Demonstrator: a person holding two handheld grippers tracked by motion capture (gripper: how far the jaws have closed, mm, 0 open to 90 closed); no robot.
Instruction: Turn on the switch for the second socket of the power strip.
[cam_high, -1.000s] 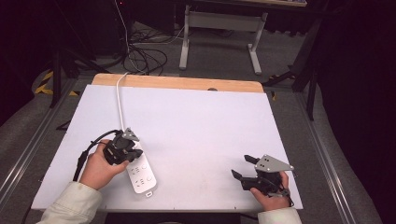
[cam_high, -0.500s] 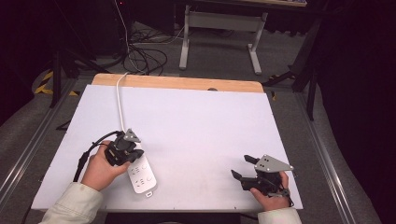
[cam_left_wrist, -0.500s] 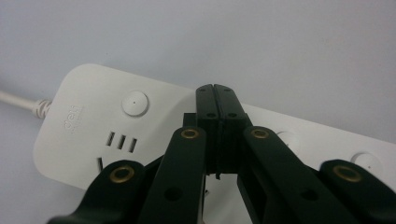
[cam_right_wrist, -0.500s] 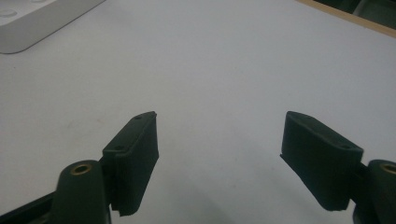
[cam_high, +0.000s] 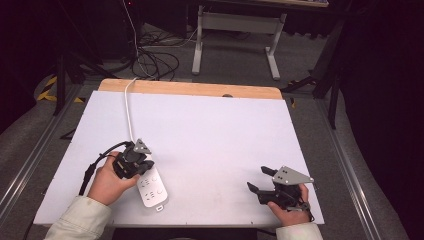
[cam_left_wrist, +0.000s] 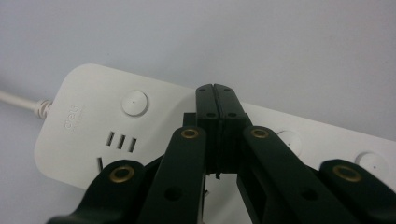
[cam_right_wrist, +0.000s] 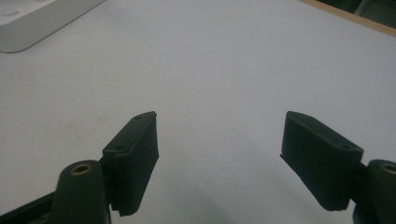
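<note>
Here, at the left of the table (cam_high: 210, 125), the left gripper (cam_high: 141, 165) sits over the near-left white power strip (cam_high: 152, 189), which lies flat close to the front edge with its white cord (cam_high: 128, 107) running away to the far edge. In the left gripper view the jaws are pressed together with nothing between them, their joined tips (cam_left_wrist: 214, 88) set down on the strip (cam_left_wrist: 84, 126) between its round button (cam_left_wrist: 134, 102) and the next buttons along. That closed, pointed stance suits pressing or steadying rather than grasping: two jaws held as one make a firm single tip, likely meant for pushing a switch or pinning the strip so it does not slide. Whether the tips truly bear on the plastic I cannot tell.

Moving right, the middle of the table is bare white board.

At the near-right, the right gripper (cam_high: 261, 179) rests low by the front edge, well apart from the strip. Its jaws stand spread wide, empty, as the right gripper view shows with open board between the two pads (cam_right_wrist: 135, 154); a corner of the strip (cam_right_wrist: 37, 23) shows at that view's upper left. It seems parked in readiness, aimed across toward the strip.

Nothing lies between the two grippers. Beyond the table, floor cables (cam_high: 155, 55) and a metal stand (cam_high: 235, 30) are out of the way.
</note>
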